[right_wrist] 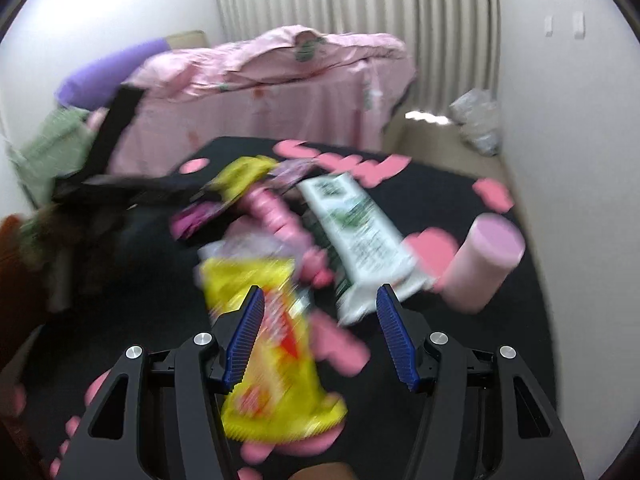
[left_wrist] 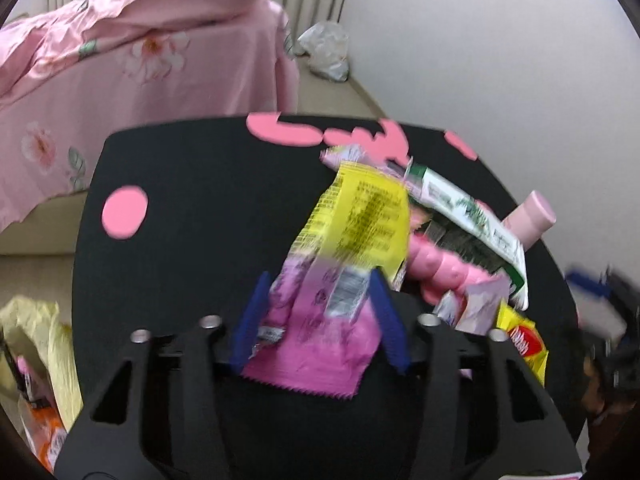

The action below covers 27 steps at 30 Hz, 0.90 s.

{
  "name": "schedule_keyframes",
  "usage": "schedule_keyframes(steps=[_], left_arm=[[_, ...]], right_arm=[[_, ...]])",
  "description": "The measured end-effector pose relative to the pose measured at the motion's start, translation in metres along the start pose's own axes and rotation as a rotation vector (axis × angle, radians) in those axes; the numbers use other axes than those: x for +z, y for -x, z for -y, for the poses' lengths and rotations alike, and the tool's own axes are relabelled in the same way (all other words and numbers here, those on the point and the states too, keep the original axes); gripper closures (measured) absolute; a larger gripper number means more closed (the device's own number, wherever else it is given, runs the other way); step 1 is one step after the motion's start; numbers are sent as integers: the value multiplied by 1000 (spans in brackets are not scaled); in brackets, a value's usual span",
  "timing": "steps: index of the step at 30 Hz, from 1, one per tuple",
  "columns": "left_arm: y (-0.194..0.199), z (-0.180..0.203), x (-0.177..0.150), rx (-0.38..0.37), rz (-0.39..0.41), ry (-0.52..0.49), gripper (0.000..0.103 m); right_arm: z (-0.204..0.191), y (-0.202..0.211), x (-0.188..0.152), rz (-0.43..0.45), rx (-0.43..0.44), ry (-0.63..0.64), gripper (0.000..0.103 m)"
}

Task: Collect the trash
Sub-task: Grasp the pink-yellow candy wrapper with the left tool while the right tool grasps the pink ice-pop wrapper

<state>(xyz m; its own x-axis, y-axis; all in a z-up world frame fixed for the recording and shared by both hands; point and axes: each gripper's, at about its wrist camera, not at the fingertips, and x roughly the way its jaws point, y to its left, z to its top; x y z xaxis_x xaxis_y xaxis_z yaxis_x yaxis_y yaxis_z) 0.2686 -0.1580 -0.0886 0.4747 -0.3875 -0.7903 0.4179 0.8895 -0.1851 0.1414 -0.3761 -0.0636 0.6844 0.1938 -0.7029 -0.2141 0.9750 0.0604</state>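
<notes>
- Two grippers over a black worktop [left_wrist: 180,184] with pink spots; snack litter is heaped toward its right side in the left wrist view.
- Left gripper [left_wrist: 320,308]: jaws pinching a pink and yellow wrapper [left_wrist: 340,264] between the blue pads. Its saw-toothed pink end hangs back toward the camera and the yellow printed end points away. Whether it is lifted off the worktop, I cannot tell.
- Right gripper [right_wrist: 320,328]: jaws spread, holding nothing. A yellow and red snack bag [right_wrist: 272,352] lies flat between them, close to the left-hand pad and not pinched.
- Step in hand, as I judge it: left side has a piece picked up, right side is lining up on the next.
- Next move probably calls for carrying the wrapper to the yellow plastic bag [left_wrist: 52,344] on the floor at lower left, which already shows litter inside, and closing the right jaws on the snack bag.
- Remaining pile: a white and green packet [right_wrist: 356,232], a pink ribbed bottle [right_wrist: 272,212] and a pale pink cylinder [right_wrist: 484,256] on its side, all close together on the worktop.
- Wrappers look thin, crinkled and light. Both views are motion-blurred, so print is unreadable.
</notes>
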Motion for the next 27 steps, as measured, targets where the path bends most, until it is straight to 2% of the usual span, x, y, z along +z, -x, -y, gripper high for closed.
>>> schedule_keyframes(steps=[1, 6, 9, 12, 14, 16, 19, 20, 21, 23, 27], left_arm=[[2, -2, -7, 2, -11, 5, 74], [23, -14, -35, 4, -12, 69, 89], [43, -22, -52, 6, 3, 109, 89], [61, -29, -63, 8, 45, 143, 89], [69, -30, -68, 6, 81, 139, 81], [75, -32, -72, -18, 111, 150, 63], [77, -38, -71, -55, 124, 172, 56], [78, -39, -70, -58, 124, 175, 55], [77, -40, -69, -61, 124, 176, 54], [79, -41, -67, -64, 135, 174, 52], [86, -41, -63, -66, 189, 172, 46]], right_arm=[[-4, -9, 11, 1, -22, 18, 48], [-16, -53, 58, -28, 1, 31, 48], [-26, -76, 83, -33, -15, 51, 48], [-34, -102, 107, -60, 16, 52, 48], [-39, -122, 119, -79, 30, 54, 48], [-42, -141, 125, -118, 38, 51, 48], [-47, -176, 125, -235, 20, 63, 67], [-47, -182, 124, -263, 25, 64, 77], [-47, -184, 121, -276, 43, 55, 80], [-44, -176, 118, -251, 79, 35, 85], [-42, -138, 113, -170, 88, 45, 87]])
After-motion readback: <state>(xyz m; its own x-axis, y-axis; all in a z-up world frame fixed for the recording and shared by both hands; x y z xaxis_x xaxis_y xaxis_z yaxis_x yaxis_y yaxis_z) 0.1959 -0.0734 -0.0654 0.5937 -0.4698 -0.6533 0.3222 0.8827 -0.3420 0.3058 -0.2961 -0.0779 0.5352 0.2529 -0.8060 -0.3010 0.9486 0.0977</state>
